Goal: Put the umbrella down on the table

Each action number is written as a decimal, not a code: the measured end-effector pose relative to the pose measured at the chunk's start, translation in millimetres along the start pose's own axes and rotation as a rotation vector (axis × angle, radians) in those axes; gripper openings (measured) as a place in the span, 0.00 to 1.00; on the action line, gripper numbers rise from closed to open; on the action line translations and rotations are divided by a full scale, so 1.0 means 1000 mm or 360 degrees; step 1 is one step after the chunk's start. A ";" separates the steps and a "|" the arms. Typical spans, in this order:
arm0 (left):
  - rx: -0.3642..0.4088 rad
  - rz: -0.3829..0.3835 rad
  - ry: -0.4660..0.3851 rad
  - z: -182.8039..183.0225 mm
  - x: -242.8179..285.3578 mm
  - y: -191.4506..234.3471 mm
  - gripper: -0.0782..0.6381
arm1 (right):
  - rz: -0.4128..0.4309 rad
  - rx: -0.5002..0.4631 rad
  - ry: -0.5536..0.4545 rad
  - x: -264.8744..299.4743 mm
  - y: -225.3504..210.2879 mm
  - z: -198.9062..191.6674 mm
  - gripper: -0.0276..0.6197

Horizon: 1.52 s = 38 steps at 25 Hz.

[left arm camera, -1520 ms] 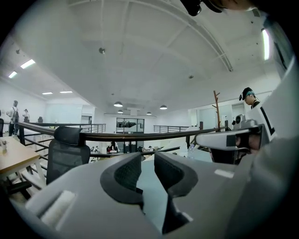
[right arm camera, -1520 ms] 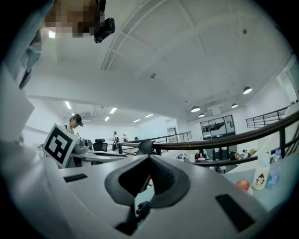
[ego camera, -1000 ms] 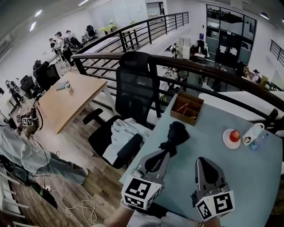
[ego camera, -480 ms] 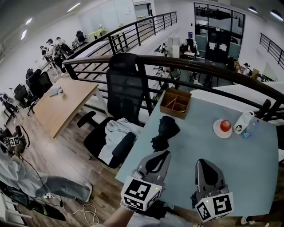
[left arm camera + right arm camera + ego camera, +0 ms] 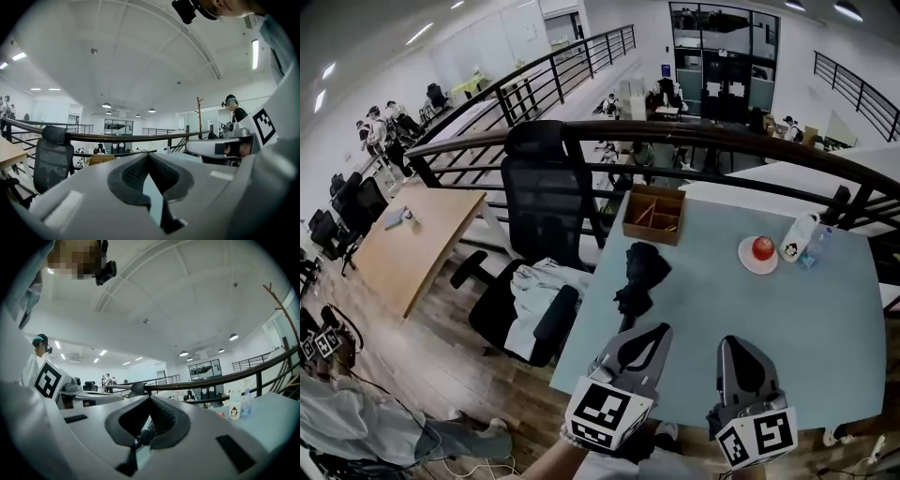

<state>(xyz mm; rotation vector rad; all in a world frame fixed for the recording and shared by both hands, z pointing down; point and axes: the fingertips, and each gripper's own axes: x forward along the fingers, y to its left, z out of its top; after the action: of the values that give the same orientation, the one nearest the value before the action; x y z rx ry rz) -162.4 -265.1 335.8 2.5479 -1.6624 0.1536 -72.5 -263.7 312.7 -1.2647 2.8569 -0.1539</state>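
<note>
On my head feed the black folded umbrella [image 5: 641, 270] lies flat on the pale blue table [image 5: 825, 319], towards its left edge, with its length running roughly from 12 to 6 o'clock. Neither claw holds it.

My left gripper [image 5: 661, 330] sits at about 5 o'clock from the umbrella's near end, just beside it. I can't tell whether the tip brushes it. Its own camera shows the jaws pressed together at the tip with nothing caught between them. My right gripper [image 5: 727, 343] is at 3 o'clock from the left one, apart from the umbrella. Its camera also shows the jaws closed tip to tip on nothing.

A wooden box [image 5: 654, 214] with compartments stands at 12 o'clock from the umbrella, near the far edge. At 3 o'clock a white plate [image 5: 744, 264] carries a red apple [image 5: 763, 247]. At 2 o'clock from the plate stand a white mug [image 5: 795, 236] and a clear bottle [image 5: 813, 246]. A black office chair [image 5: 539, 202] with a pale garment [image 5: 534, 286] on its seat is at 9 o'clock, off the table's left edge
</note>
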 end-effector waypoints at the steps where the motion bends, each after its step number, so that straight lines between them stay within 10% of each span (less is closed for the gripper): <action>1: -0.0016 -0.0007 -0.0001 -0.001 -0.004 0.001 0.12 | -0.0009 -0.0004 0.0000 -0.002 0.004 0.000 0.04; 38: -0.0087 -0.0152 -0.0074 -0.015 -0.115 -0.004 0.12 | -0.0140 -0.0096 -0.0049 -0.059 0.112 -0.005 0.04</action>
<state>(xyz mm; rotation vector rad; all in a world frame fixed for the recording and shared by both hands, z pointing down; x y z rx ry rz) -205.7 -157.2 334.7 2.6025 -1.5337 0.0417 -115.9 -144.9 305.0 -1.3921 2.8018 -0.0487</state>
